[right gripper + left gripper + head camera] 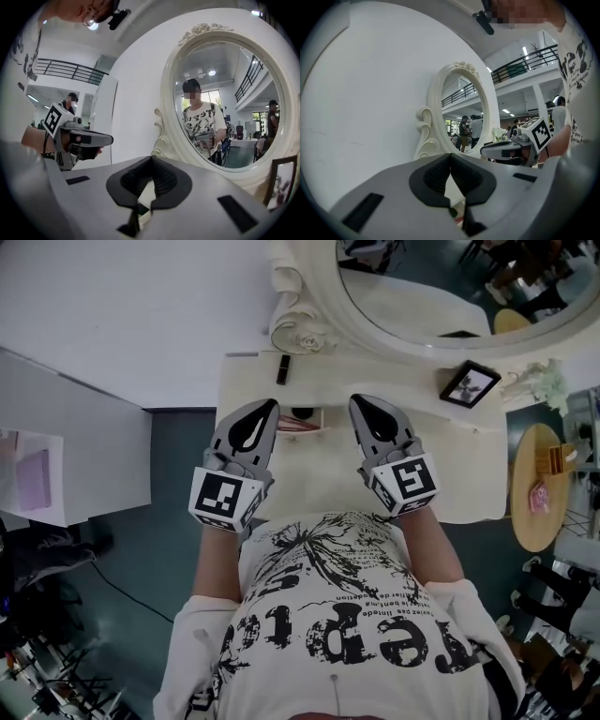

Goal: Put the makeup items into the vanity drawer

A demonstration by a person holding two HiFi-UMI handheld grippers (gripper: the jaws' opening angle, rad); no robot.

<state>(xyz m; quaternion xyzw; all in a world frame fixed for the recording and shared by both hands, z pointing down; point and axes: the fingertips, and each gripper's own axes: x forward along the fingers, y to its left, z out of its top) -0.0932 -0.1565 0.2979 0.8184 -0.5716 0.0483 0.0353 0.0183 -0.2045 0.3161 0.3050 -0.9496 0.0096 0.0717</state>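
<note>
Holding left gripper (268,411) pinched shut and empty, centre-left. Just above, spotting dark makeup tube (282,369) lying on vanity top (459,460); below it, vanity drawer (314,424), seemingly open. Centre-right, keeping right gripper (360,407) closed, empty too. Risking shoving that tube off the edge by reaching in unopened.

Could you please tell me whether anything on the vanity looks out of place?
A small dark makeup stick lies on the white vanity top, outside the partly open drawer; nothing else stands out.
</note>
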